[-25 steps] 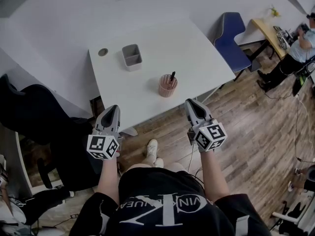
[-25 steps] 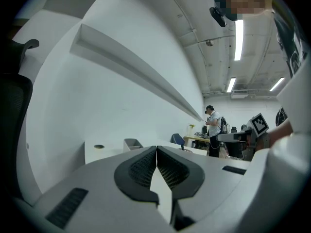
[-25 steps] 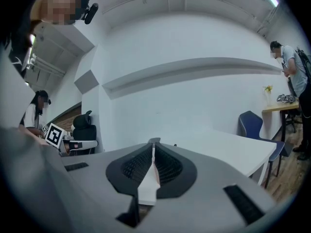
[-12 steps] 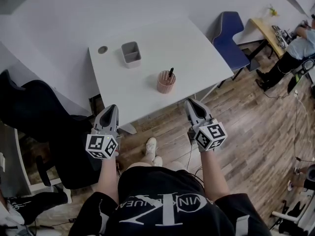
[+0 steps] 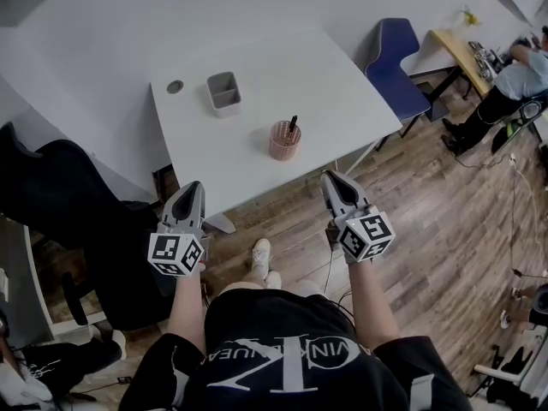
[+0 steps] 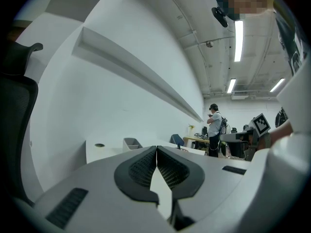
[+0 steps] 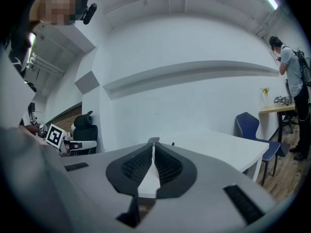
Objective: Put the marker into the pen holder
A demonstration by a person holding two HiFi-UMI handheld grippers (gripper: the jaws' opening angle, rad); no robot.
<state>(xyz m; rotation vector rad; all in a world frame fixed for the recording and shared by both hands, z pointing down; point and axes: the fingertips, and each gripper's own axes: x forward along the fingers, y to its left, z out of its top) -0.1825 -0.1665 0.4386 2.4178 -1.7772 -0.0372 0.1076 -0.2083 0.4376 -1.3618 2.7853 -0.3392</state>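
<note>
Fingers of the left gripper: pressed together along one seam, nothing between them. Right gripper: same, pads meeting, empty. Both are held level, short of the near edge of the tabletop, over the wooden floor, one on each side of the person's body.

Marker: dark, standing in the pink pen holder. Its top end pokes above the rim with a slight lean; long axis near upright. The holder sits on the tabletop toward the near edge, ahead of the grippers and between their two lines. The right gripper is the nearer one, with the holder ahead of it and a little to its left. Both are well apart from it.

Containers:
- pink pen holder: holds the marker; cannot tell whether anything else is inside.
- grey open box: farther back and left on the tabletop; nothing visible in it from the head view.

Small round fitting near the far left corner.

Judgement: the marker is already in the holder, so the task looks complete and no grasp is called for.
</note>
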